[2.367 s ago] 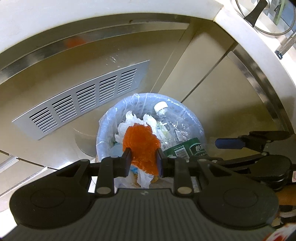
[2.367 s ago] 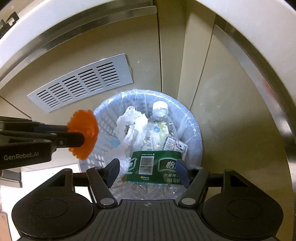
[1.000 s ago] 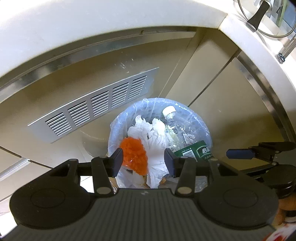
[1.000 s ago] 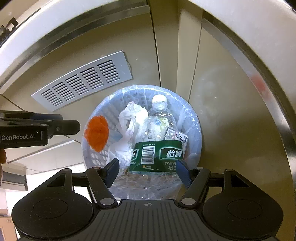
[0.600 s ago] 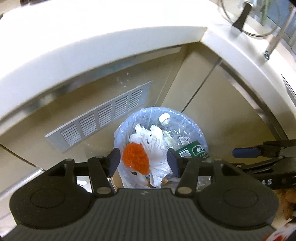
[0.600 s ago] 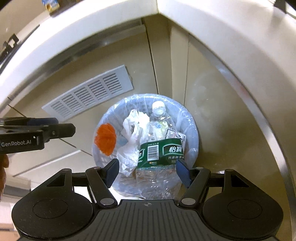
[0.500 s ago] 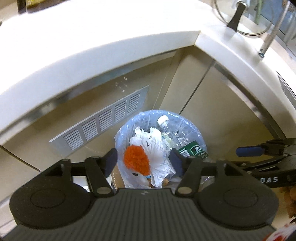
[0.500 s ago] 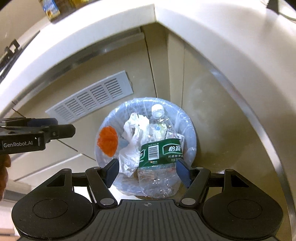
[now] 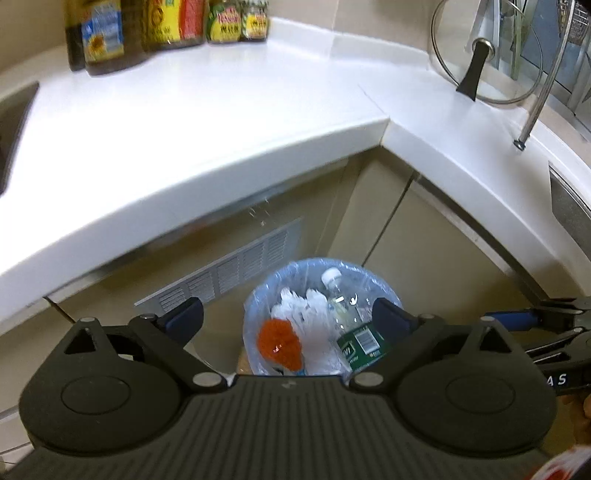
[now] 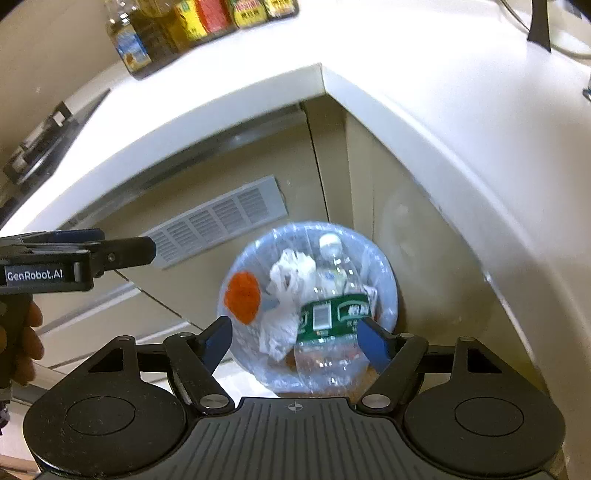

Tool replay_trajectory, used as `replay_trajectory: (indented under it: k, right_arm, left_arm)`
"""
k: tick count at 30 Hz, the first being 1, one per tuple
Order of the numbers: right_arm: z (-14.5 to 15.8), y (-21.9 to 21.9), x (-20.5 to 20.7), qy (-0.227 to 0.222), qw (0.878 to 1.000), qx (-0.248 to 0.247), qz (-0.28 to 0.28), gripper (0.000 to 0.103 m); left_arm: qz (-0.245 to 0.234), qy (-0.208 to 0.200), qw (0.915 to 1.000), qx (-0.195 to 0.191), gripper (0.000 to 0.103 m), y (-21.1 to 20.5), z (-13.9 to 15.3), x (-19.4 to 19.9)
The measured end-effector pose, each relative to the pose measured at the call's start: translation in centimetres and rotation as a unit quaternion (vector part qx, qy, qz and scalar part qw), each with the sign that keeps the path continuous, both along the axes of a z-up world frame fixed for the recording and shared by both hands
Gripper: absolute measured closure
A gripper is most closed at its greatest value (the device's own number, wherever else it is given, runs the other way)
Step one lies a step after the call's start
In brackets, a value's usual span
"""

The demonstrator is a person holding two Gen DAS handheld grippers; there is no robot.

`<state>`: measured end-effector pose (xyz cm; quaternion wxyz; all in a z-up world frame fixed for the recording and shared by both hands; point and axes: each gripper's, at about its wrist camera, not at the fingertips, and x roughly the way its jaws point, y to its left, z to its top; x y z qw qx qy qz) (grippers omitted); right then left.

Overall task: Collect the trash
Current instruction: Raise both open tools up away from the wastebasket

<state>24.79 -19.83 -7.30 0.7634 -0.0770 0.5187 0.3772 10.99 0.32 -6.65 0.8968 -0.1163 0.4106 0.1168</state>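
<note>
Both tools hung over the trash bin [image 9: 258, 295] with nothing in them, left tool [image 9: 288, 319] and right tool [image 10: 295, 339] both opening wider, orange wad [image 10: 242, 297] and plastic bottle [image 10: 332, 291] lying straight below in the bin, bottle's neck pointing away toward the cabinets.

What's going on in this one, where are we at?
A person holds a hand-held gripper in each hand above a lined trash bin on the floor in a kitchen counter corner. The left hand-held gripper and right hand-held gripper both hold nothing, their jaws opening wider. In the bin lie an orange wad, crumpled white plastic and a clear bottle with a green label. The white countertop behind carries condiment bottles.
</note>
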Motion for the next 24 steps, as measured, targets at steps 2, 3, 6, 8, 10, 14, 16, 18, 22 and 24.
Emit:
replay_trajectory:
  k: [2, 3, 6, 8, 10, 14, 16, 18, 22, 24]
  right_arm:
    - [0.2, -0.1, 0.0, -0.001, 1.000, 0.009, 0.003, 0.026]
    - [0.3, -0.2, -0.1, -0.001, 1.000, 0.012, 0.004, 0.026]
    - [0.7, -0.4, -0.5, -0.001, 1.000, 0.019, 0.011, 0.025]
    - [1.1, -0.6, -1.0, -0.004, 1.000, 0.022, 0.011, 0.025]
    - [1.5, -0.8, -1.5, -0.010, 1.000, 0.024, 0.004, 0.024]
    - [2.9, -1.4, -2.8, -0.030, 0.999, 0.030, -0.031, 0.022]
    - [3.5, -1.5, -3.8, -0.043, 0.997, 0.036, -0.057, 0.021]
    - [4.0, -1.6, -5.0, -0.055, 0.994, 0.040, -0.089, 0.020]
    - [5.1, -1.4, -8.3, -0.072, 0.983, 0.051, -0.159, 0.018]
    - [5.6, -1.0, -10.1, -0.079, 0.978, 0.049, -0.188, 0.018]
  left_arm:
    - [0.007, -0.008, 0.9999, -0.001, 0.004, -0.2, 0.4, -0.4]
    - [0.010, -0.008, 0.9999, 0.000, 0.003, -0.4, 0.6, -0.6]
    - [0.019, -0.007, 0.9997, 0.016, 0.000, -0.9, 1.1, -1.3]
    - [0.018, -0.005, 0.9997, 0.017, 0.000, -1.0, 1.3, -1.7]
    - [0.011, 0.003, 0.9998, 0.016, 0.000, -0.9, 1.5, -2.0]
    - [-0.017, -0.003, 0.9998, 0.011, 0.000, -0.2, 2.2, -2.8]
    - [-0.033, -0.014, 0.9993, 0.014, 0.000, 0.2, 2.8, -3.6]
    - [-0.053, -0.023, 0.9981, 0.023, 0.000, 0.5, 3.3, -4.4]
    - [-0.088, -0.027, 0.9953, 0.028, 0.000, 1.6, 4.2, -6.3]
    - [-0.101, -0.023, 0.9942, 0.031, 0.000, 2.1, 4.5, -7.3]
